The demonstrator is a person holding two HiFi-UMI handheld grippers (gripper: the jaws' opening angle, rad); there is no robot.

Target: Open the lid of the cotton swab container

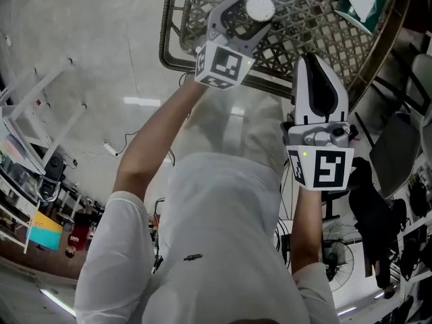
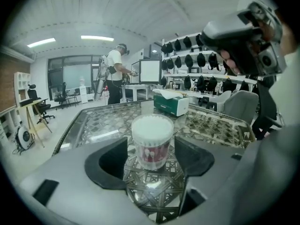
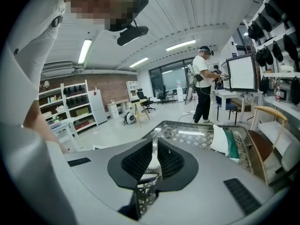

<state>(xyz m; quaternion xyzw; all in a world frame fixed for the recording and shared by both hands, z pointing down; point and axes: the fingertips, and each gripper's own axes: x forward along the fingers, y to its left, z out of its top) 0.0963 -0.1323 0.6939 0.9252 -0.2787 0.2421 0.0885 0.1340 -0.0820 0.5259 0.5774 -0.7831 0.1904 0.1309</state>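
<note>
**Left claw open around the swab container, right claw shut and held back**

The left arm (image 1: 158,140) reaches out straight over the tabletop (image 2: 93,125), its forearm bare below a short white sleeve. The left claw (image 2: 151,159) tilts down a little, and its jaws stand wide apart. The container (image 2: 152,142) stands upright on the tabletop between them, with a gap showing on each side, so neither pad touches it. Its top shows white, and the clear wall below carries a red print.

The right arm is bent and kept nearer the body. The right claw (image 3: 153,161) hangs over the tabletop's near rim, to the right of the left claw and behind it. Its jaws are closed to a thin slit with nothing between them.

The tabletop is glass over a woven lattice, framed by a dark curved rim. A green and white tissue box (image 2: 171,102) sits at its far end, well apart from the container. A grey chair (image 2: 236,104) stands beside the tabletop.

The floor (image 1: 81,39) is pale and glossy. Strip lights run along the white ceiling. A person (image 2: 114,71) in a white shirt stands at a desk beside a monitor (image 2: 151,71). Wall racks (image 2: 187,60) hold rows of dark gear. In the right gripper view, open shelves (image 3: 75,107) stand against a brick wall.
</note>
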